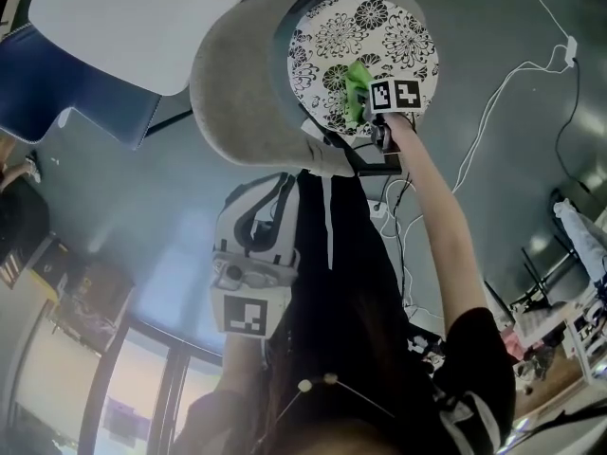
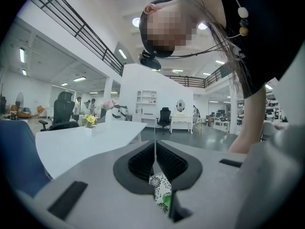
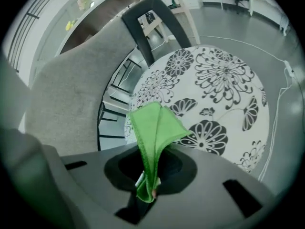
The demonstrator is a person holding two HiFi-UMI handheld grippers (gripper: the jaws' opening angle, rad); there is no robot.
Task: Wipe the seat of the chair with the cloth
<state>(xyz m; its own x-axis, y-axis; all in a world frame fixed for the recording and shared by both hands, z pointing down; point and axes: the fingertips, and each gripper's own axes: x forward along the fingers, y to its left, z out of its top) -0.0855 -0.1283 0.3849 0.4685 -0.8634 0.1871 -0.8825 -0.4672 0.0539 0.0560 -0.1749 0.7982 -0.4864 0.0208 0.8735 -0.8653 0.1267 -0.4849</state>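
Observation:
The chair's round seat (image 1: 398,36) has a black-and-white flower print, and a curved grey backrest (image 1: 237,83) stands on its left. My right gripper (image 1: 368,102) hovers over the seat's near edge, shut on a folded green cloth (image 1: 356,85). In the right gripper view the green cloth (image 3: 155,132) stands up out of the gripper (image 3: 148,185), with the flowered seat (image 3: 224,89) beyond and the backrest (image 3: 66,99) at left. My left gripper (image 1: 258,207) is held low beside the person's body, away from the seat. Its jaws are shut and hold nothing (image 2: 155,163).
A white table (image 1: 142,17) and a blue chair (image 1: 57,102) stand left of the backrest. White cables (image 1: 493,112) and a power strip (image 1: 381,211) lie on the grey floor to the right of the chair. A dark frame (image 3: 152,18) stands behind the seat.

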